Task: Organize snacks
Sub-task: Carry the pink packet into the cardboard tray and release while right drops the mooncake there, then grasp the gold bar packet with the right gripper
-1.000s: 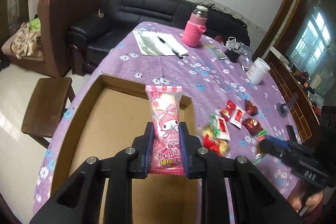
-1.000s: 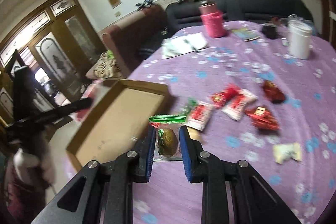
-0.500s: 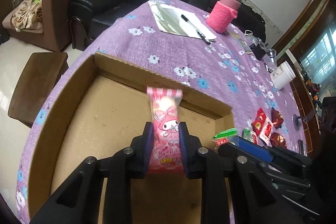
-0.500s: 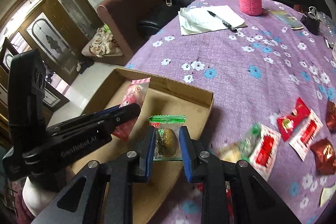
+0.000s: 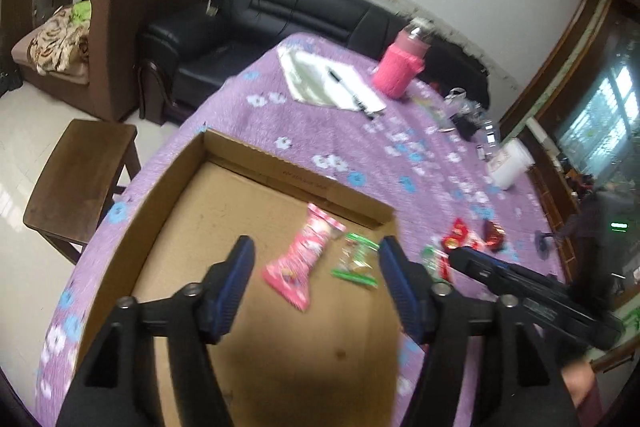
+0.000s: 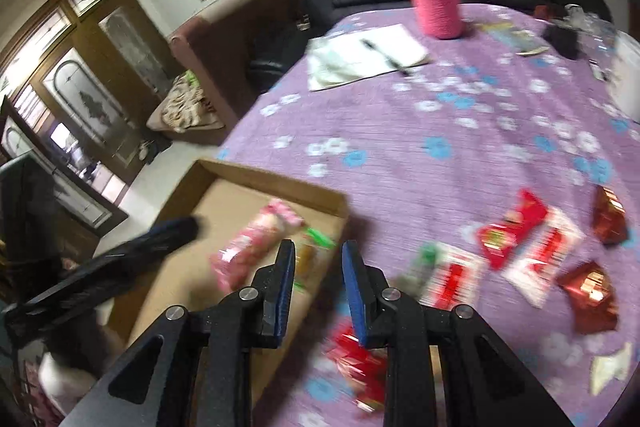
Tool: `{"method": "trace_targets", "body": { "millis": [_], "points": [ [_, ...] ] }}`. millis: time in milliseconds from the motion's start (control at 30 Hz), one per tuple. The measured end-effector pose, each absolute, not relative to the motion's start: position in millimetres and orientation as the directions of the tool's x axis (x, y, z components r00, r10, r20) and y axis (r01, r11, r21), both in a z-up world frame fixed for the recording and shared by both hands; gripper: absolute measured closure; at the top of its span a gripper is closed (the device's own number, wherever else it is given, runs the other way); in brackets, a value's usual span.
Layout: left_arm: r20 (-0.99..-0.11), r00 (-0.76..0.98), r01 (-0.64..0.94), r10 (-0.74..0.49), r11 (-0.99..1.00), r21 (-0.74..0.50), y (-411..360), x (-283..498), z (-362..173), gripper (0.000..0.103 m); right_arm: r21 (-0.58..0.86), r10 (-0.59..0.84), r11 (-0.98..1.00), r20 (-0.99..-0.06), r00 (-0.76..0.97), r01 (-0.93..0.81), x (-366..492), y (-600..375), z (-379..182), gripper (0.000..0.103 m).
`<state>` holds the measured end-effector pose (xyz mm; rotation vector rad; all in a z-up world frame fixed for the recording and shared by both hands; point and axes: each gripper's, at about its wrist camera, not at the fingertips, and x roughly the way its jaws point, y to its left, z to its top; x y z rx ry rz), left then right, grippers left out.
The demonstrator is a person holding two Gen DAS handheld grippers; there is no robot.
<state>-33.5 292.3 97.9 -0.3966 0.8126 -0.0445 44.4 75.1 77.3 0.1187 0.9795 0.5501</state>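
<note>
Left tool was spread wide with nothing in it, above the cardboard box. Pink snack pack and green-edged clear packet lay side by side on the box floor near its far right corner. My right tool was parted too, empty, over the box's right edge. Red snack packets sat loose on the purple counter, right of the box.

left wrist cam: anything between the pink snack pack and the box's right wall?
Yes. In the left wrist view a clear packet with green ends lies on the box floor between the pink snack pack and that wall.
</note>
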Motion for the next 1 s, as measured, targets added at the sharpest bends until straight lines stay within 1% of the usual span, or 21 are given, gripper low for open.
{"method": "trace_targets", "body": {
  "millis": [133,267,333,400,467,533,600,667,867,900,967,1000],
  "points": [
    [-0.659,0.721,-0.078,-0.216,0.919,-0.387,281.2,-73.6,113.9,0.033,0.246,0.409,0.891,-0.799,0.441,-0.381,40.4,58.7,64.5,0.076],
    [-0.628,0.739,-0.06,-0.243,0.905,-0.421,264.0,-102.1,118.0,0.032,0.238,0.384,0.909,-0.8,0.461,-0.343,56.4,63.8,59.1,0.076],
    [-0.617,0.747,-0.053,-0.249,0.902,-0.429,256.2,-111.6,119.3,0.032,0.209,0.352,0.919,-0.816,0.459,-0.333,71.3,74.9,52.7,0.073],
    [-0.605,0.755,-0.046,-0.253,0.9,-0.434,249.4,-119.9,120.0,0.032,0.183,0.319,0.929,-0.837,0.445,-0.322,79.4,82.7,42.3,0.063],
    [-0.6,0.758,-0.041,-0.256,0.899,-0.435,243.5,-127.9,119.9,0.032,0.142,0.277,0.936,-0.861,0.427,-0.321,79.0,88.7,31.4,0.063],
    [-0.599,0.76,-0.037,-0.252,0.903,-0.427,239.9,-132.9,119.6,0.032,0.069,0.241,0.926,-0.866,0.439,-0.371,63.1,91.6,26.9,0.063],
    [-0.605,0.756,-0.035,-0.248,0.908,-0.417,235.8,-135.2,117.6,0.032,0.029,0.222,0.914,-0.87,0.439,-0.405,45.1,88.0,27.0,0.064],
    [-0.607,0.75,-0.023,-0.263,0.907,-0.422,231.3,-137.8,114.9,0.031,0.039,0.232,0.9,-0.886,0.401,-0.434,26.2,75.5,27.6,0.068],
    [-0.603,0.746,-0.008,-0.283,0.902,-0.432,217.5,-147.5,108.6,0.032,0.034,0.196,0.916,-0.908,0.371,-0.4,-16.1,15.2,30.7,0.068],
    [-0.601,0.746,-0.009,-0.286,0.899,-0.438,215.8,-150.2,107.3,0.031,0.043,0.203,0.919,-0.904,0.377,-0.393,-19.7,5.3,33.6,0.068],
    [-0.605,0.744,-0.012,-0.282,0.901,-0.435,212.3,-153.5,106.1,0.031,0.106,0.269,0.918,-0.874,0.405,-0.382,-26.5,-13.0,47.0,0.068],
    [-0.607,0.744,-0.012,-0.279,0.903,-0.43,210.0,-154.7,105.9,0.031,0.142,0.304,0.916,-0.857,0.417,-0.376,-29.2,-20.6,53.8,0.065]
  ]
}}
